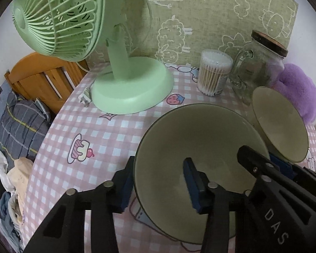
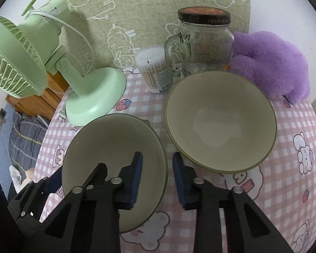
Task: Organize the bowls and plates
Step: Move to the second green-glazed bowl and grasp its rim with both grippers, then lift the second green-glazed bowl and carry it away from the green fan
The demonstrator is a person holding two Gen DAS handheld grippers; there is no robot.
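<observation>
At nine o'clock of the table (image 1: 59,130), past its edge, lies grey checked bedding (image 1: 21,122). The fan (image 1: 132,90) stands at ten o'clock on the pink checked cloth, its head turned off to the left. The left gripper (image 1: 159,162) straddles the near bowl (image 1: 200,130) at that bowl's nine o'clock rim: the outer pad lies against the rim, the inner pad stands apart from it inside, so the jaws are not clenched. The bowl sits at six o'clock on the table. The right gripper (image 2: 157,155) straddles the same bowl at its three o'clock rim, one finger inside, one in the gap between the bowls; a gap shows on both sides of the rim, so these jaws too are released. The far bowl (image 2: 221,116) sits just beside the near one, at its two o'clock. Behind stand swabs (image 1: 212,73) at twelve, then a jar (image 2: 204,42) and a purple plush (image 2: 273,63) at two.
</observation>
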